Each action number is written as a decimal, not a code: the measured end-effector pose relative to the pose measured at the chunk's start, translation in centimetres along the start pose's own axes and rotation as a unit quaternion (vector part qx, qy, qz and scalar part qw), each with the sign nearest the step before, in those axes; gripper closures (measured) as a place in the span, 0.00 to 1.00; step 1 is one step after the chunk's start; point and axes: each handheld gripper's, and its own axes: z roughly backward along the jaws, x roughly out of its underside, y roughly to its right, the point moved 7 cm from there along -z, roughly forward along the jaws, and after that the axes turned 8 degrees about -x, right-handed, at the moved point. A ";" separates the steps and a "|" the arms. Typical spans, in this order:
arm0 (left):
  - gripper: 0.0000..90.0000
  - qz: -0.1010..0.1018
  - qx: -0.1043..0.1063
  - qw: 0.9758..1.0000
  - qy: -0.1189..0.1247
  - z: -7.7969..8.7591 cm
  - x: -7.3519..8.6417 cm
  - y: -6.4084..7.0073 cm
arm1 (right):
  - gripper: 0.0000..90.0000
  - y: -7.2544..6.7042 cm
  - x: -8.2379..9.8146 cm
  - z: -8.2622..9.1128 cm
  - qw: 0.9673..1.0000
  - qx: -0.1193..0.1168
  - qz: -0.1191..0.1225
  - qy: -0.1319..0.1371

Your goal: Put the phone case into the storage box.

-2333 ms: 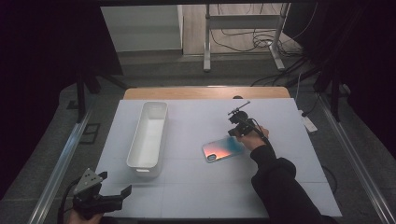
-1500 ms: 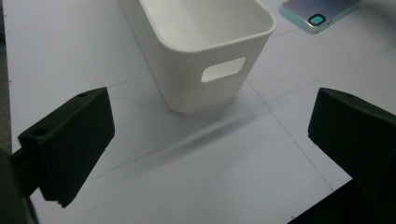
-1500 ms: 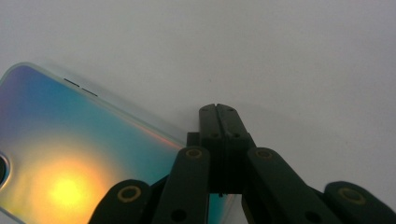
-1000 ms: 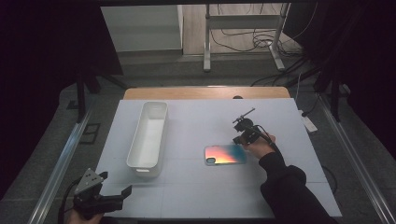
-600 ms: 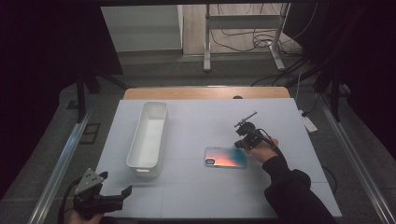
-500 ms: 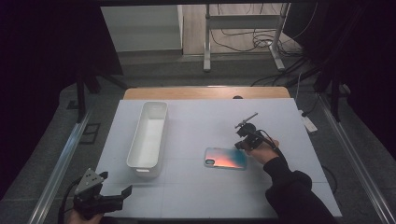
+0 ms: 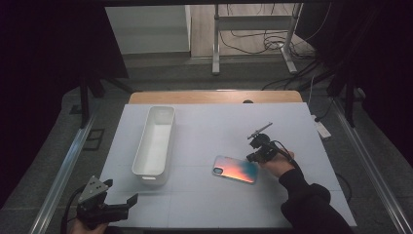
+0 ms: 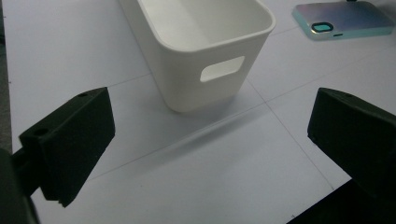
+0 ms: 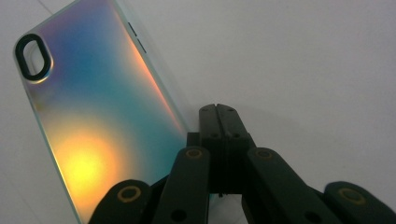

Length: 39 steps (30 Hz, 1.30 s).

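Table (image 7: pixel 204 204): white top, thin grid lines across it; wooden edge along the far side; dark floor and cables beyond.

Bin (image 7: pixel 155 139): white, long, open-topped, lying lengthwise on the left half of the table, well apart from the case. Nothing seen inside. In the left gripper view (image 8: pixel 205 51), near end wall with a slot handle, standing ahead of and between the jaws, not touched.

Case (image 7: pixel 235 168): phone case, iridescent, blue-green to orange, lying flat on the table right of centre, camera cut-out at its left end in the high view. In the right gripper view (image 9: pixel 93 130), cut-out at upper left, long edge running just beside the jaw tips. In the left gripper view (image 8: pixel 343 18), far off at upper right.

Right gripper (image 7: pixel 257 155): held in a hand from the lower right, just at the right end of the case. In its own view (image 9: pixel 219 121), jaws pressed together, nothing between them; tips down at the table beside the case's edge. Touching the case or just clear of it: cannot tell.

Left gripper (image 7: pixel 127 204): at the near left corner of the table, grey plate on top, held low. In its own view (image 8: pixel 205 154), jaws wide apart, holding nothing, bare table between them.
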 end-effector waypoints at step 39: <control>0.02 -0.005 -0.001 1.000 -0.002 0.0 0.0 0.1 | 0.99 -3.5 4.8 1.4 0.999 -0.033 0.006 -0.008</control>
